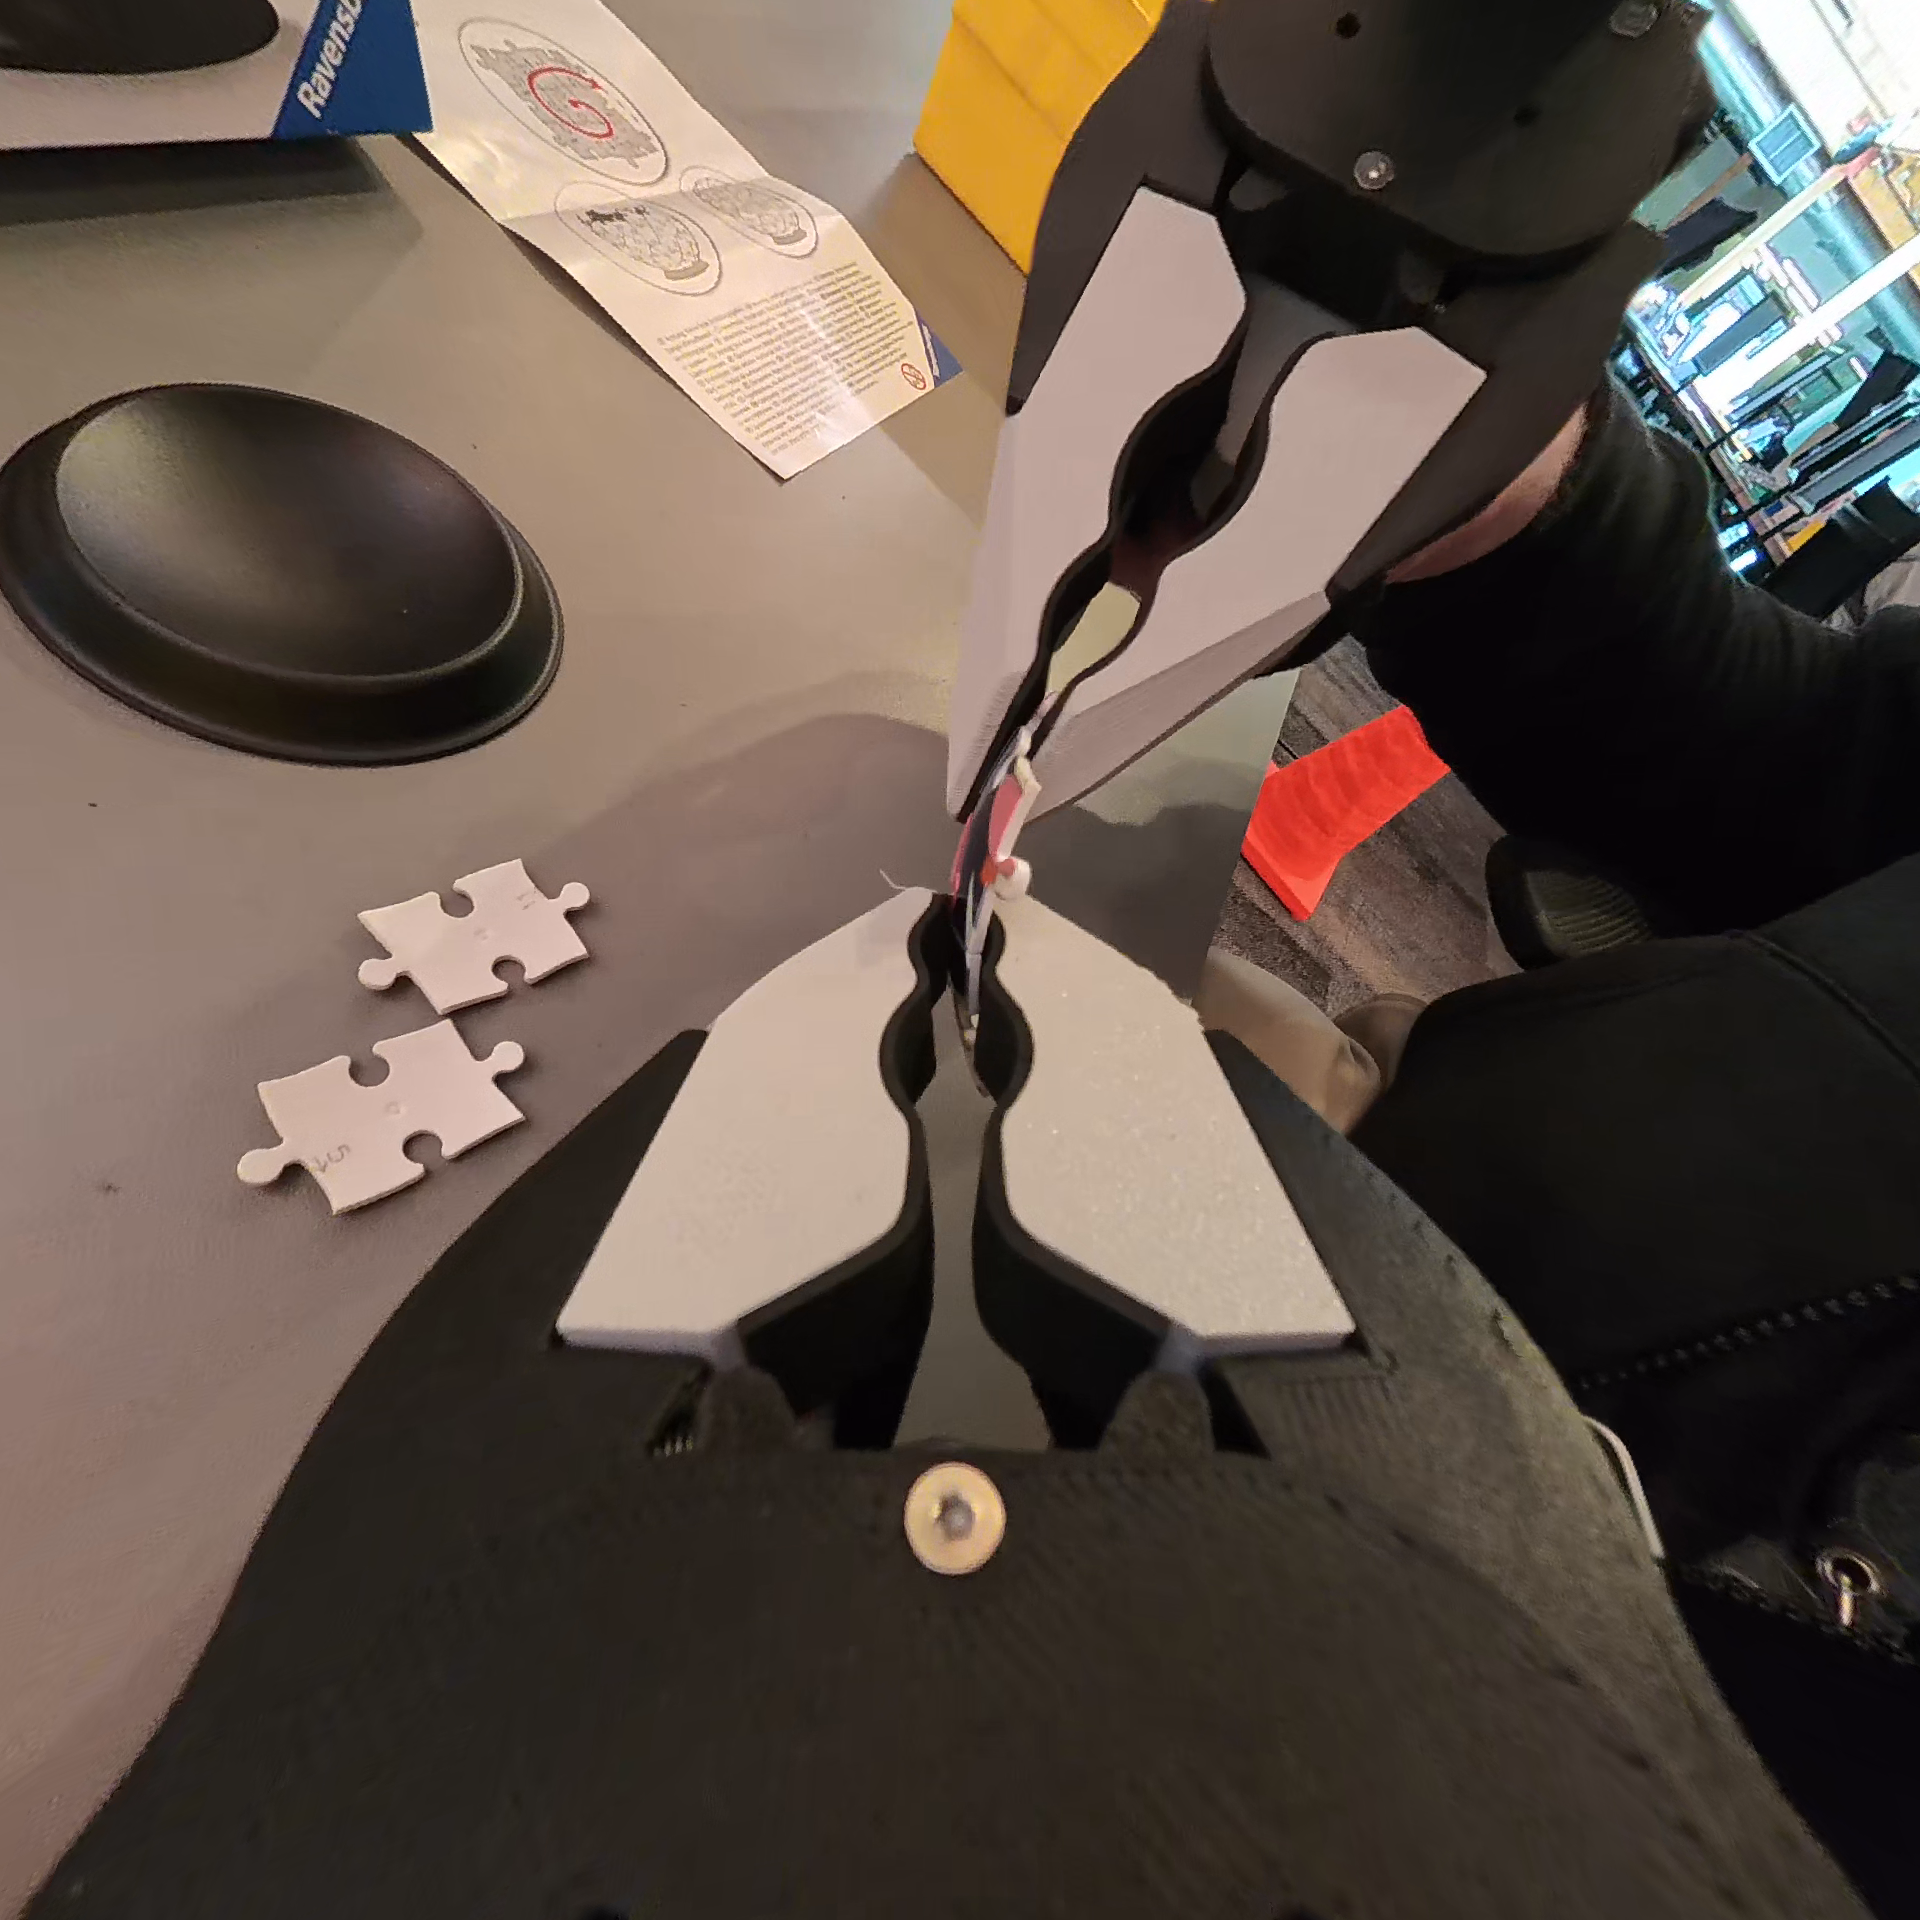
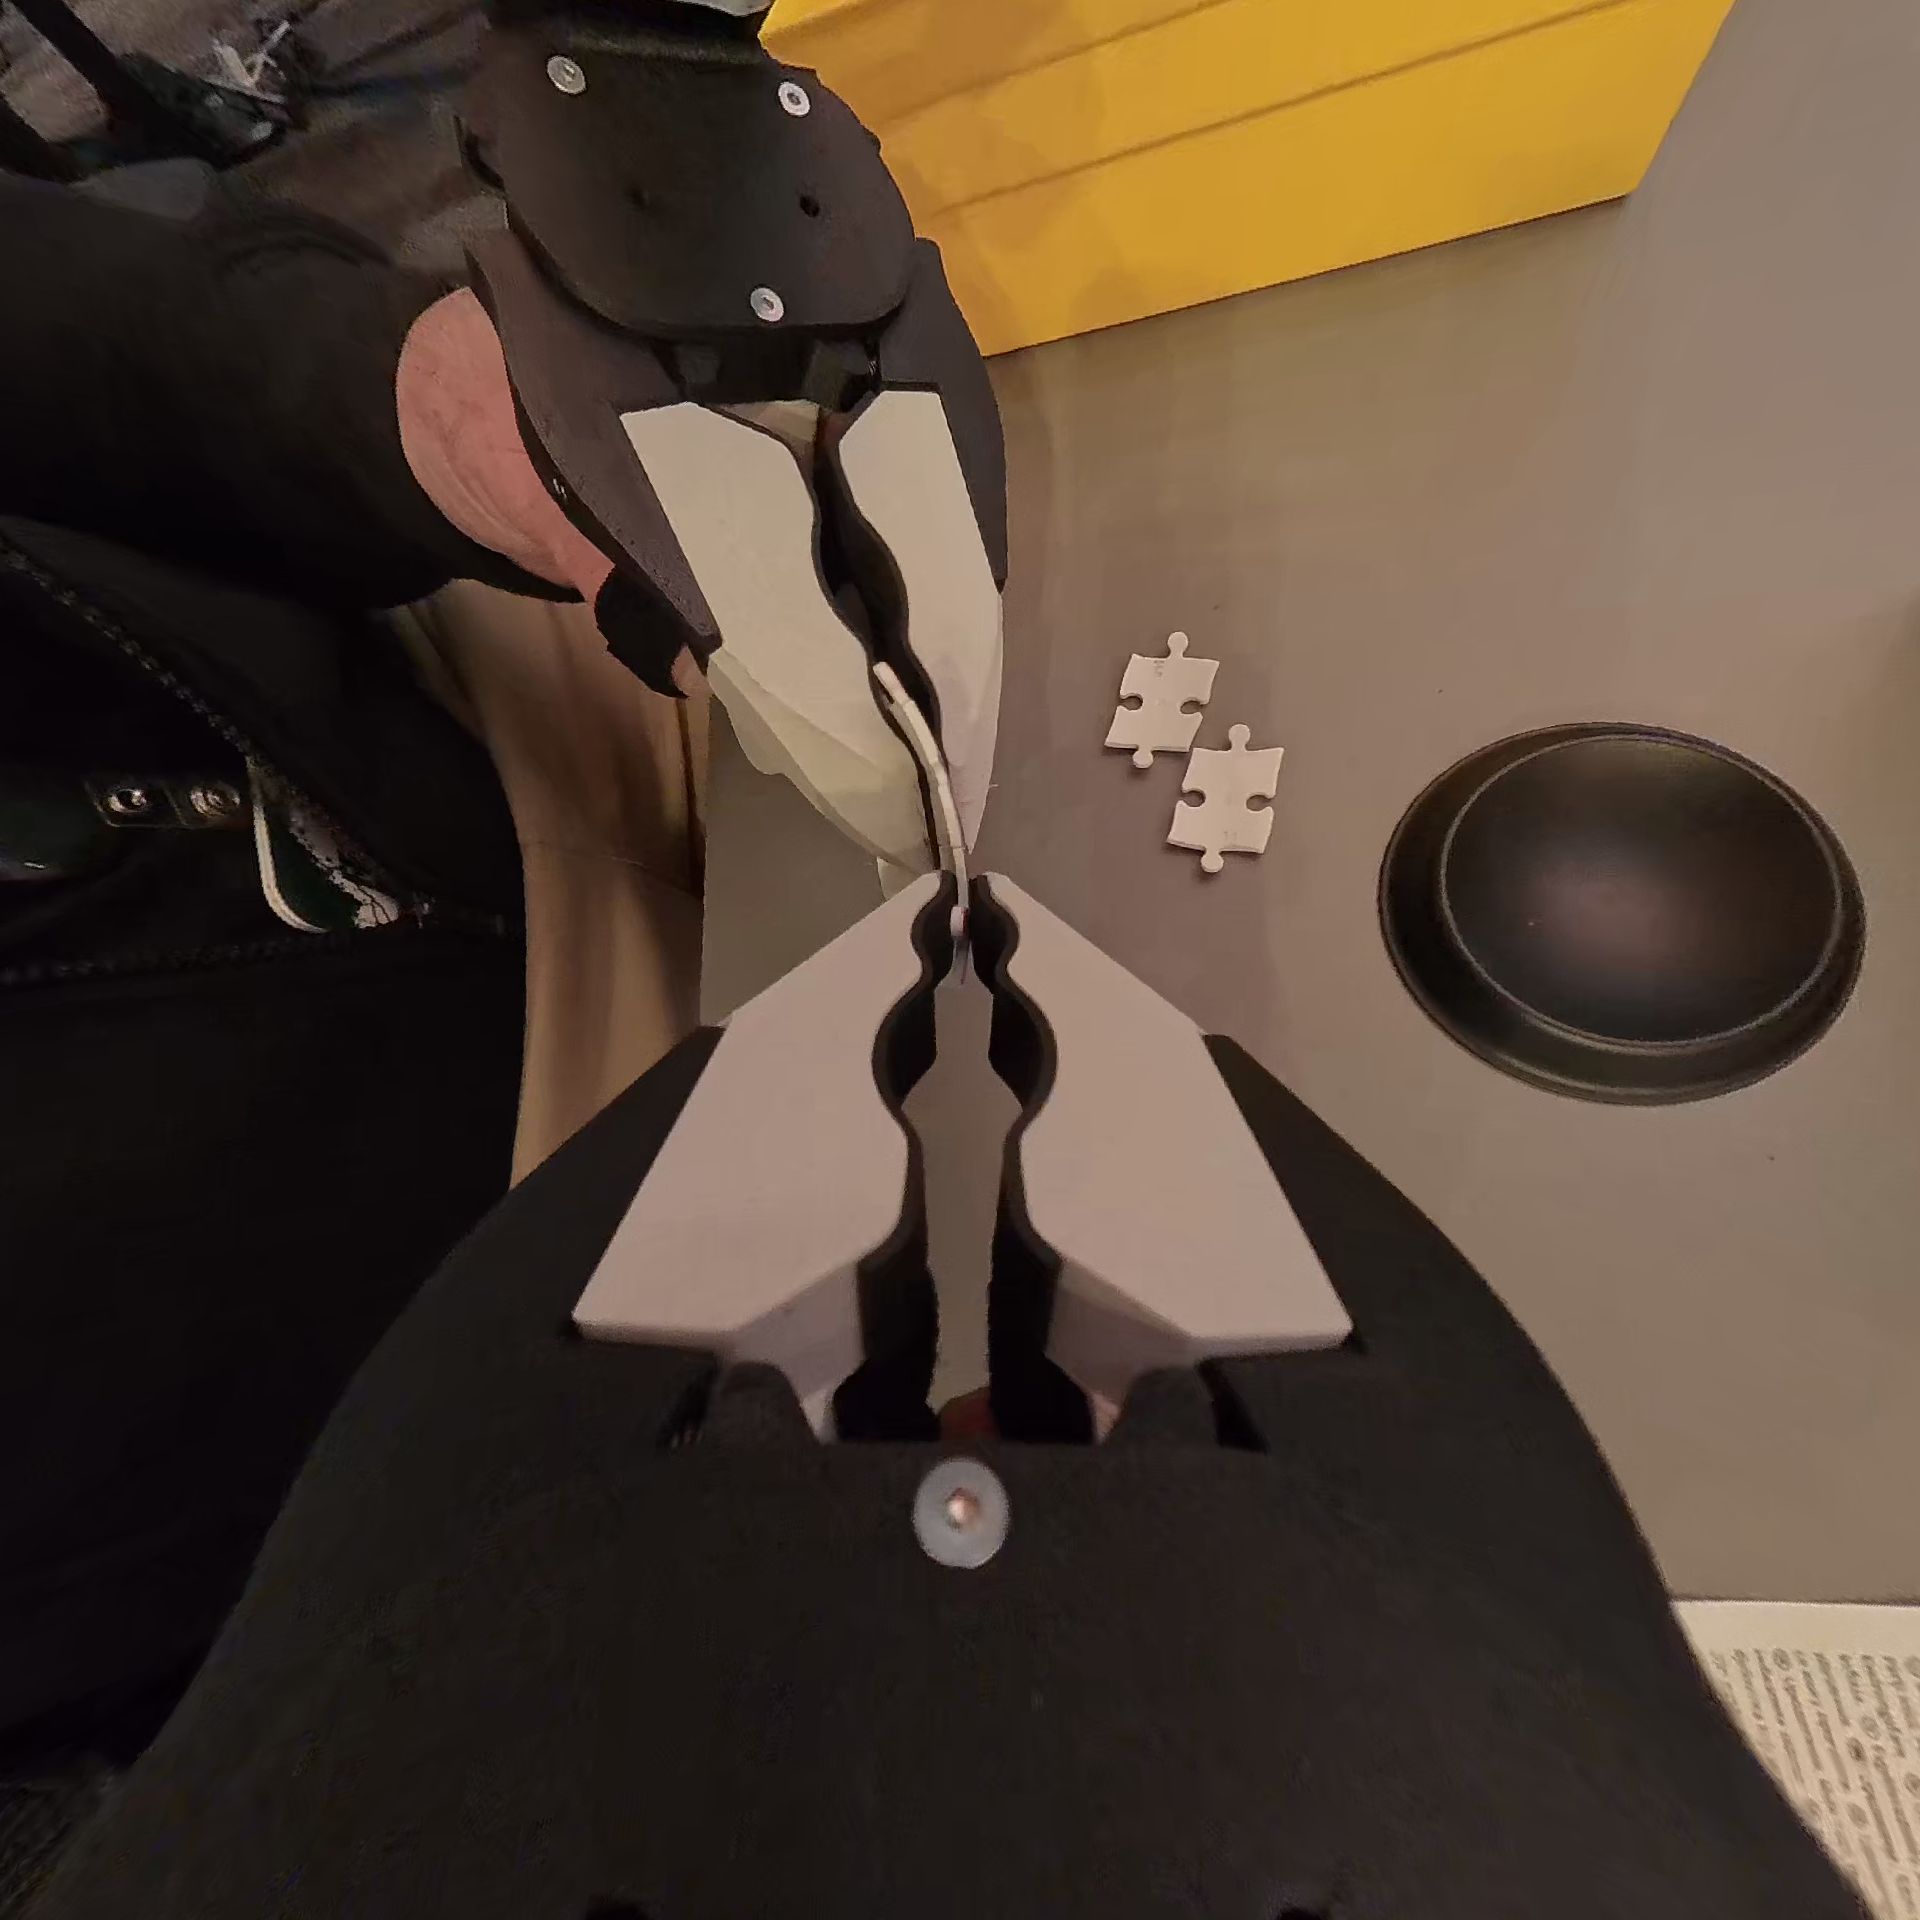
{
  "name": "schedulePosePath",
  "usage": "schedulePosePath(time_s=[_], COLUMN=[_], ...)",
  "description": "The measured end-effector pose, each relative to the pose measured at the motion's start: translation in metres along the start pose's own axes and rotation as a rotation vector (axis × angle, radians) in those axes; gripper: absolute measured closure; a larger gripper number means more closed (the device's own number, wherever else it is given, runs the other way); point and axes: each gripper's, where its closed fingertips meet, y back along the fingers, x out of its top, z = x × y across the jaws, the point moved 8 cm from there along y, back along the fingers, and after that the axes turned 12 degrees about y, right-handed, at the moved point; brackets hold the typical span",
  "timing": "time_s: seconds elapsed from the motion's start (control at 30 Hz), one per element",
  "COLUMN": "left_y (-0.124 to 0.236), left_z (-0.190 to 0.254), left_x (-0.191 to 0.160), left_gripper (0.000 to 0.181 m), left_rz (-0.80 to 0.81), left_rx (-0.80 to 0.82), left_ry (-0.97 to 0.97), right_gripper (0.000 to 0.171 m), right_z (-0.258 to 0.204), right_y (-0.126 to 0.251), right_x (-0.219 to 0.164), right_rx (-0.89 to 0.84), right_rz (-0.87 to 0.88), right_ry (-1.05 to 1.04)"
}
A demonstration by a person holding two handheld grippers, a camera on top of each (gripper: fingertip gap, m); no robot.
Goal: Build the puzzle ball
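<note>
Meanwhile both grippers' fingers pinch curved puzzle pieces (image 1: 982, 883) edge to edge beside the black bowl-shaped stand (image 1: 281, 571).

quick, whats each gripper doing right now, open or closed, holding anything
Left gripper: closed on a puzzle piece, held edge-on above the table.
Right gripper: closed on a second puzzle piece, tip to tip with the left one.

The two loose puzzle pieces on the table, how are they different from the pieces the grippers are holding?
The loose pieces lie flat on the grey table, white backs up; the held pieces stand edge-on in the air, showing some red and blue print. The loose pieces lie separate and untouched, while the held pieces meet tip to tip, pinched by the left gripper and right gripper. Both sets are thin jigsaw pieces with white backs.
</note>
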Motion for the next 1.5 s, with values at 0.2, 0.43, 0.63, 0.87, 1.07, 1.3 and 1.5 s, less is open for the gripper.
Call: schedulePosePath(time_s=[0.2,0.43,0.63,0.87,1.07,1.3,1.5], left_y=[0.002,0.004,0.003,0.008,0.008,0.005,0.007], left_z=[-0.001,0.002,0.002,-0.001,-0.001,0.001,0.002], left_x=[0.003,0.004,0.005,0.008,0.007,0.006,0.009], left_gripper=[0.176,0.179,0.179,0.172,0.168,0.178,0.179], left_rz=[0.038,0.060,0.062,0.060,0.032,0.032,0.048], left_rx=[-0.043,-0.023,-0.045,-0.119,-0.110,-0.098,-0.106], left_ry=[0.043,0.005,0.033,0.080,0.066,0.050,0.040], right_gripper=[0.170,0.170,0.170,0.170,0.170,0.170,0.168], right_z=[-0.002,-0.001,0.000,0.005,0.008,0.009,0.010], right_y=[0.003,0.004,0.006,0.007,0.011,0.010,0.013], right_x=[0.003,0.002,0.001,0.000,-0.001,-0.003,-0.001], right_rx=[-0.028,-0.023,-0.001,0.079,0.111,0.136,0.134], right_rz=[0.007,0.019,0.037,0.087,0.110,0.121,0.168], right_ry=[0.014,-0.008,-0.037,-0.110,-0.162,-0.206,-0.211])
